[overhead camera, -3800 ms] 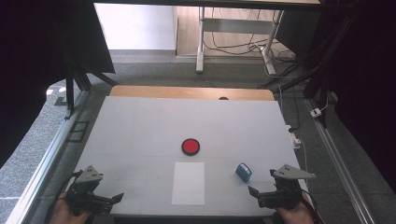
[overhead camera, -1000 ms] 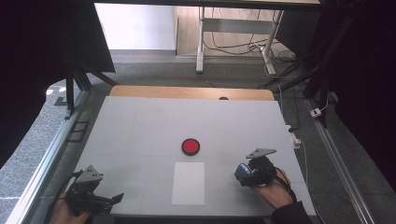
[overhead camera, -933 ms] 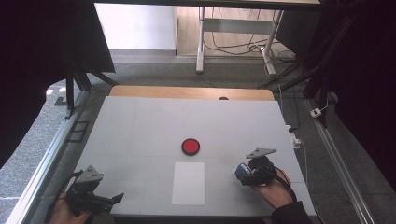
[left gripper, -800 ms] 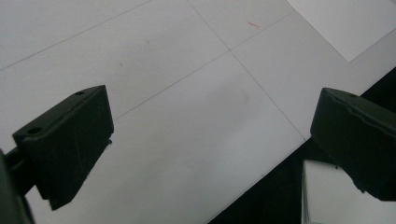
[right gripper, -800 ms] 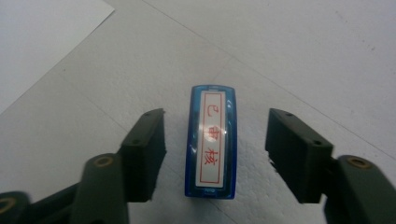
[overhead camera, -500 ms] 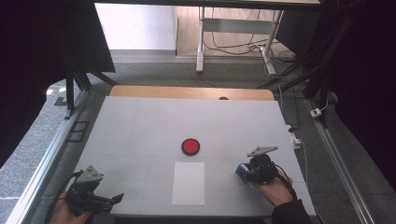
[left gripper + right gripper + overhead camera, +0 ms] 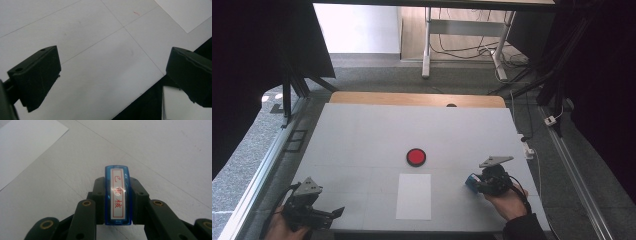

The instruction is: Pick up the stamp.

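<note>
Since the first frame, right gripper [image 7: 475, 183] has advanced from the near right corner to the blue stamp [image 7: 471, 181] — jaws now clamped on its two long sides, red-lettered label [image 7: 117, 195] facing up between them. White table [image 7: 362, 135] carries a paper sheet [image 7: 414, 196] and, beyond it, a red disc [image 7: 416, 157]. Left gripper [image 7: 332, 214] unchanged at near left corner — jaws wide apart, holding nothing.

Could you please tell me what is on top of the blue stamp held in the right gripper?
A white label with a red border and red characters sits on the blue stamp. The right gripper fingers cover its sides, and its underside is hidden.
</note>
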The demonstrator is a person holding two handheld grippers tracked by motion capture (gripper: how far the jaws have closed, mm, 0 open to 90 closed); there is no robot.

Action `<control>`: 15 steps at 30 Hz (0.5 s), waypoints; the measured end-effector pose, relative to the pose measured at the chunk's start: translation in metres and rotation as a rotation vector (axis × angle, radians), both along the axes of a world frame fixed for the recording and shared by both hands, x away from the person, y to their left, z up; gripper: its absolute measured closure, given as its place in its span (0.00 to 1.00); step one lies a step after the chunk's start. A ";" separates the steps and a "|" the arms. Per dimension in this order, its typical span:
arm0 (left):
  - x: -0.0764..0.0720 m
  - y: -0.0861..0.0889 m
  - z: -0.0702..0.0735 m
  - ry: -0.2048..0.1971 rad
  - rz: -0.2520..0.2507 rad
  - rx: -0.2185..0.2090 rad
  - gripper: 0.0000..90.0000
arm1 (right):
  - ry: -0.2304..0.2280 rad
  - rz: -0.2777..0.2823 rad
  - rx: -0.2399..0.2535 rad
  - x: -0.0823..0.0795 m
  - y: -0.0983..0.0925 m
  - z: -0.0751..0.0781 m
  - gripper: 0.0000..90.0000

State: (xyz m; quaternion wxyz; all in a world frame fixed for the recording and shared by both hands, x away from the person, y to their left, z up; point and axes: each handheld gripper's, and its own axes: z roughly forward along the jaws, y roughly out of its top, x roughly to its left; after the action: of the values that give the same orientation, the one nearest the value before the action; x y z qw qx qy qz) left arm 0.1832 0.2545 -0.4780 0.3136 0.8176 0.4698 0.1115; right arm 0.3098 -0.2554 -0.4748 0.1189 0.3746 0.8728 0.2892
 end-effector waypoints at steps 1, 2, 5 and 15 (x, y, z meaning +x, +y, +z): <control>0.000 0.000 0.000 0.000 0.002 -0.001 0.00 | -0.006 0.004 0.004 0.000 0.000 0.001 0.78; 0.000 0.001 0.000 0.006 0.003 -0.007 0.00 | -0.011 0.010 0.014 0.000 -0.001 0.002 0.78; 0.000 0.001 0.000 0.007 0.008 -0.011 0.00 | -0.024 0.010 0.038 -0.001 -0.001 0.004 0.78; 0.000 0.002 0.000 0.009 0.008 -0.020 0.00 | -0.064 0.040 0.076 -0.005 0.000 0.013 0.78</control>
State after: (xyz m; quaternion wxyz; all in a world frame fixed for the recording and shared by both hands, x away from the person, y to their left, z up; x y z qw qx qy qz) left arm 0.1836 0.2565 -0.4780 0.3192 0.8132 0.4754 0.1041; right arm 0.3048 -0.2555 -0.4618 0.1267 0.3521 0.8643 0.3361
